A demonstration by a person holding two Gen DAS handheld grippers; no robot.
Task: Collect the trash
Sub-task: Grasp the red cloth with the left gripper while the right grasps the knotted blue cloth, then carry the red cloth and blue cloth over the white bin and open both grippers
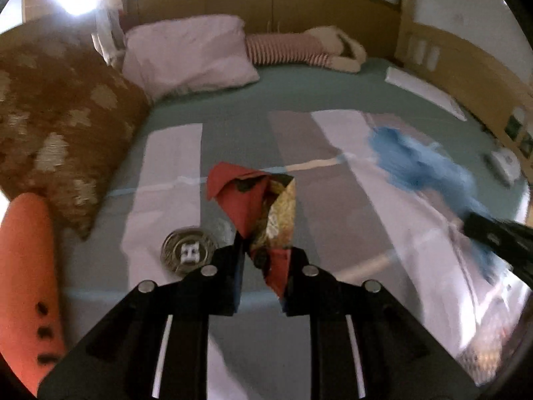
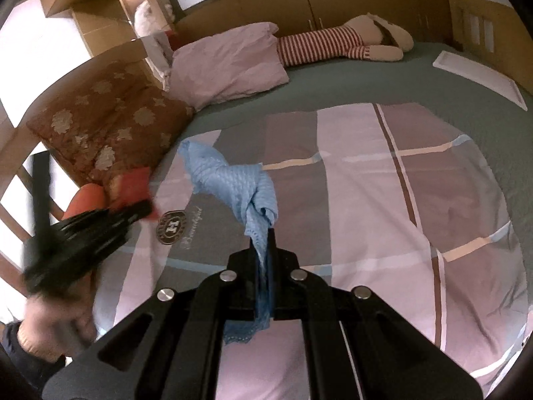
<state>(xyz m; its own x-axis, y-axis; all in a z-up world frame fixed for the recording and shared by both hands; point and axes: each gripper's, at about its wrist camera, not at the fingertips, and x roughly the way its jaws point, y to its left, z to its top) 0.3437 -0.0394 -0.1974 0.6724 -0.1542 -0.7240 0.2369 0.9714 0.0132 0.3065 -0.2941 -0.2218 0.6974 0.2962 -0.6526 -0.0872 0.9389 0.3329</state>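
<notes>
1. Pickup step looks done on both sides; each gripper carries one piece of trash above the bed, no bin in either view.
2. Left gripper [image 1: 263,260]: jaws closed down on a crumpled red-and-gold wrapper [image 1: 260,206], which sticks up between the fingers, clear of the striped duvet [image 1: 349,220].
3. Right gripper [image 2: 265,243]: jaws fully closed on a blue cloth-like wad [image 2: 233,180]; one end hangs back through the fingers, the rest stands up past the tips.
4. Right wrist view shows the left gripper blurred at lower left with the red wrapper at its tip, and the person's hand [image 2: 56,320] behind it.
5. Next move, my guess: carry both pieces to a trash container. Needs locating one first; keep both grips tight, as both pieces are thin and floppy and could slip.
6. Writing: round badge [image 2: 171,227] on the duvet has an "H" in the middle; script word beside it, not readable. Ring text too small.
7. No other loose trash I can pick out on the bed.
</notes>
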